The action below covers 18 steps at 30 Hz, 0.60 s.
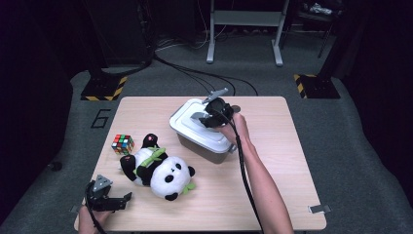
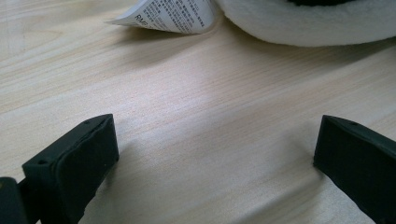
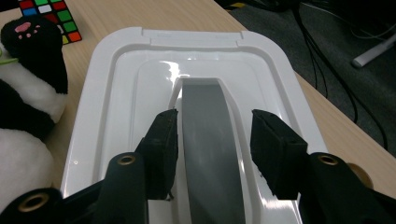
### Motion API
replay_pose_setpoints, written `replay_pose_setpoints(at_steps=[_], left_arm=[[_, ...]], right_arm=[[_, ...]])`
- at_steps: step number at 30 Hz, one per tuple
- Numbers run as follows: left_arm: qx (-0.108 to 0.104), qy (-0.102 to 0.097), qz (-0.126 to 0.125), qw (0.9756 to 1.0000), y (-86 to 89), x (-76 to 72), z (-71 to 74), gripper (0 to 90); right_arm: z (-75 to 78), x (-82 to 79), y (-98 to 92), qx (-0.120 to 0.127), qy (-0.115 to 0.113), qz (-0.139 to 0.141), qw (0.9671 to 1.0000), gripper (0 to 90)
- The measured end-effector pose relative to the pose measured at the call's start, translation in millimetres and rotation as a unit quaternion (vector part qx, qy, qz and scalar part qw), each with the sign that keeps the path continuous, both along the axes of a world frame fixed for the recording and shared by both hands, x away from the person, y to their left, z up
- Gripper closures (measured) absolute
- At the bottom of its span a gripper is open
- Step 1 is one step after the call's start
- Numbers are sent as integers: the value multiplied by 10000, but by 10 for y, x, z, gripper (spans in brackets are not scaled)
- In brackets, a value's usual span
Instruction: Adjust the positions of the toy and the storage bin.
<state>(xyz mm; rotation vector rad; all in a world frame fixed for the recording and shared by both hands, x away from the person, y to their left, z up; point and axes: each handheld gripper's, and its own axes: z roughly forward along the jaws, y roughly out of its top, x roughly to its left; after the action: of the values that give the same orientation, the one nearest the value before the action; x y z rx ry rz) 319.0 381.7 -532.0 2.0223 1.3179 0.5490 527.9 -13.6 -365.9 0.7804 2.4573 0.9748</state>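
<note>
While the lid (image 1: 197,123) sits on the grey box (image 1: 207,146), the work looks near its beginning or just after closing.

At the left, the left gripper (image 1: 113,201) rests low on the table (image 1: 272,195) with jaws wide apart and nothing between them, near the plush panda (image 1: 158,168) and the colour cube (image 1: 122,144). At the right, the right gripper (image 3: 212,142) hangs over the lid; its jaws stand partly open on both sides of the grey handle (image 3: 208,140), not pressing it. I judge the lifting is not done yet.

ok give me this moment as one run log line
right gripper: open, jaws astride grey handle of bin lid | left gripper: open, on table by panda plush
</note>
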Motion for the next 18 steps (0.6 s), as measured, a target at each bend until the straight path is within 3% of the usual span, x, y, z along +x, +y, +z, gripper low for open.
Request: replay_pose_setpoints(at_steps=[5, 9, 18], left_arm=[[-2, 0, 1, 10000, 0, 0, 0, 0], [-1, 1, -2, 10000, 0, 0, 0, 0], [33, 19, -24, 10000, 6, 3, 7, 0]], right_arm=[[-79, 36, 66, -128, 23, 49, 9999, 639], [-79, 12, 92, -95, 46, -26, 9999, 661], [-51, -66, 105, 13, 350, -360, 9987, 665]])
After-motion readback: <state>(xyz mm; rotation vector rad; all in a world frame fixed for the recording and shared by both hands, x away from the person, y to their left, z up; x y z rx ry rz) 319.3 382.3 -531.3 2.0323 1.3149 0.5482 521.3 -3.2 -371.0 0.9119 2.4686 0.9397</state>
